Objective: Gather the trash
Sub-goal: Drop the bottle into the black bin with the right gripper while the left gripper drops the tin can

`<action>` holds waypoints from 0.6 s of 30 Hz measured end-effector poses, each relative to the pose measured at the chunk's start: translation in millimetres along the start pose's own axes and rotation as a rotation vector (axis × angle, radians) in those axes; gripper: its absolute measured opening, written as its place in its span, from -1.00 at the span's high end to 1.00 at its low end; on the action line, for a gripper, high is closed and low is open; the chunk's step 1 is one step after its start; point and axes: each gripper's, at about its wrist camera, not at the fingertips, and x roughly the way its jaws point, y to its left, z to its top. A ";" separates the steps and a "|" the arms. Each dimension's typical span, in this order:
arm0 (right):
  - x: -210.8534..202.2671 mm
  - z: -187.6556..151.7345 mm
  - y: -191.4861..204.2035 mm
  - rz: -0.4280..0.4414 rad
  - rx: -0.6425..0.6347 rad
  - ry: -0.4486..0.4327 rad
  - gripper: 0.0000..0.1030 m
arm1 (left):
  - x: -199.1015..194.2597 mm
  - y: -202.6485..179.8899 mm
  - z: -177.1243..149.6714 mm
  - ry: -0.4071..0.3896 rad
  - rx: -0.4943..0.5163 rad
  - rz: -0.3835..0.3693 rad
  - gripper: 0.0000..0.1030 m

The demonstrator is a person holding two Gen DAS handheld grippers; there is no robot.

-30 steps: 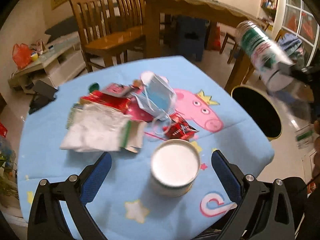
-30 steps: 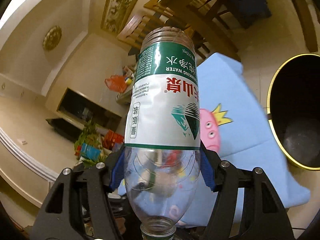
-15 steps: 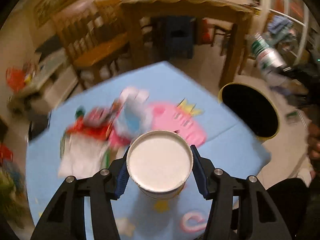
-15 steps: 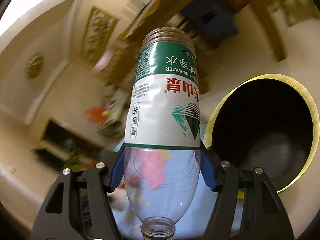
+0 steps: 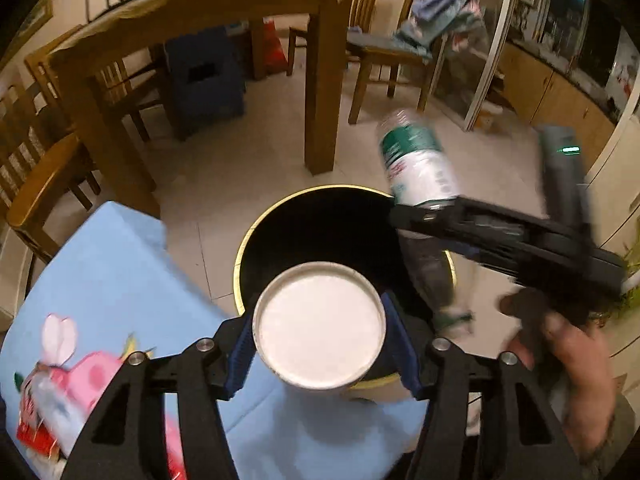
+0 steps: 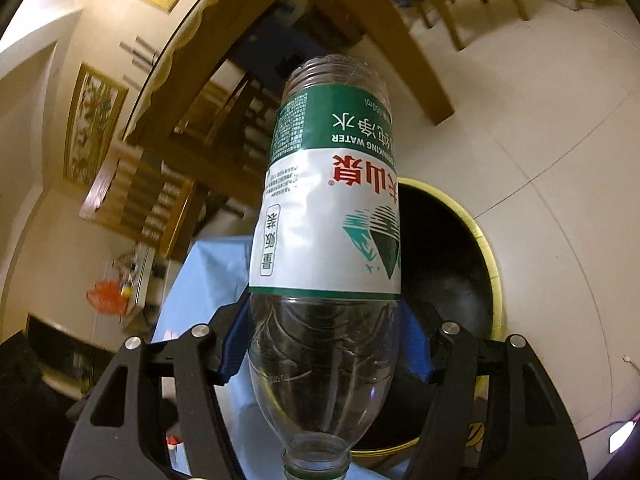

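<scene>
- Both loads have swung off the table (image 5: 100, 264) since a second ago, now over the black trash bin (image 5: 280, 236).
- Right hand-held gripper (image 6: 326, 344) clamps the plastic bottle (image 6: 328, 216), neck toward the camera.
- Left hand-held gripper (image 5: 320, 340) squeezes the paper cup (image 5: 320, 326) above the bin's rim.

- Pale tiled floor (image 5: 248, 168), glossy under warm indoor light.
- A wooden dining table (image 5: 200, 4) at the back, with wooden chairs (image 5: 384, 60) round it; clothes (image 5: 444, 12) hang over one chair.
- A dark blue box (image 5: 204, 76) stands under the table.
- Glass doors (image 5: 480, 32) on the right, beside low wooden cabinets (image 5: 560, 96).
- Framed pictures (image 6: 94, 128) hang on cream walls (image 6: 36, 224).
</scene>
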 end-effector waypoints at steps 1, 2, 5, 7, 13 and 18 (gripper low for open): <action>-1.2 8.9 -6.0 0.000 0.013 -0.006 -0.23 | 10.3 -0.6 2.9 0.004 0.005 0.000 -0.44; -4.7 16.4 -13.8 0.000 0.020 -0.009 -0.23 | 16.9 -0.8 3.7 0.003 0.008 0.012 -0.53; -12.7 18.4 -33.8 0.005 0.030 0.011 -0.23 | 18.3 3.0 -1.8 0.000 -0.008 0.001 -0.56; -2.8 15.2 -26.6 0.001 0.011 0.054 -0.23 | 11.6 11.7 -8.2 -0.007 -0.026 0.025 -0.60; 29.7 0.2 0.4 -0.093 -0.103 0.169 -0.23 | -19.6 26.4 -21.2 -0.038 -0.106 0.031 -0.68; 47.1 -10.3 -4.8 -0.182 -0.097 0.219 -0.37 | -46.0 41.5 -39.1 -0.062 -0.155 0.058 -0.70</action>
